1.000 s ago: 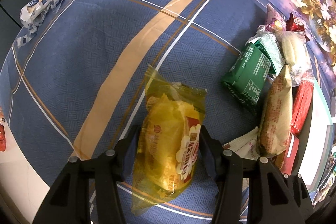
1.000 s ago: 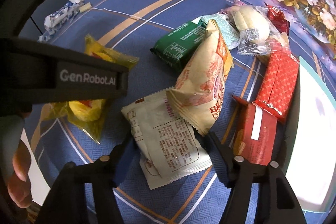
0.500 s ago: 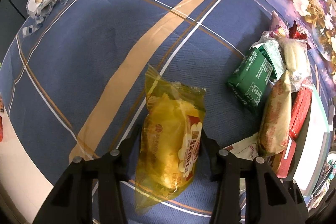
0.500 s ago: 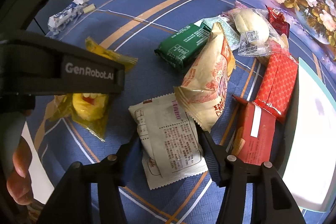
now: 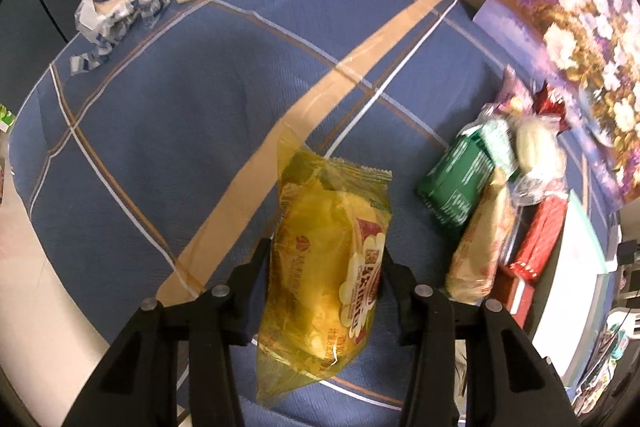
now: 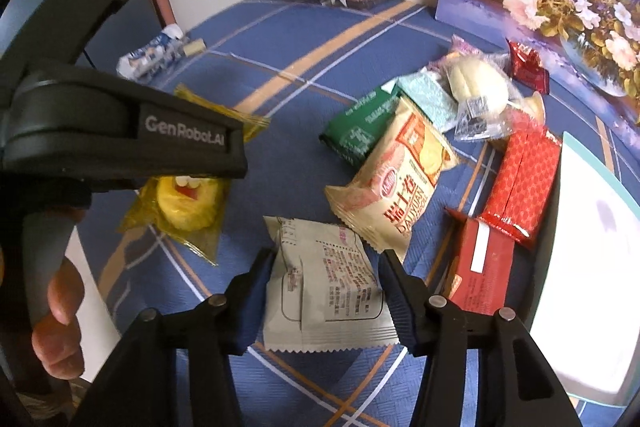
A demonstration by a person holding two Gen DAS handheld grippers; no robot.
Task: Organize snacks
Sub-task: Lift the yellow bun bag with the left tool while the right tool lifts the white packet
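Blue plaid tablecloth (image 5: pixel 168 131) covers the table; left tongs (image 5: pixel 326 267) are clenched on a crinkly yellow plastic snack bag (image 5: pixel 328 263), while right tongs (image 6: pixel 328 267) stand spread, straddling a flat grey-white sachet (image 6: pixel 326 283) lying on the cloth.

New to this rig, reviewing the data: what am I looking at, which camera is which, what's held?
No robot here: a person carries two handheld grippers, each with a fisheye camera looking along its fingers. In the left wrist view, the left gripper is shut on the yellow snack bag. In the right wrist view, the right gripper straddles a beige packet lying printed-side up; grip unclear. The left gripper's body shows there too. On the blue tablecloth: a green pack, a cream bag, red packs.
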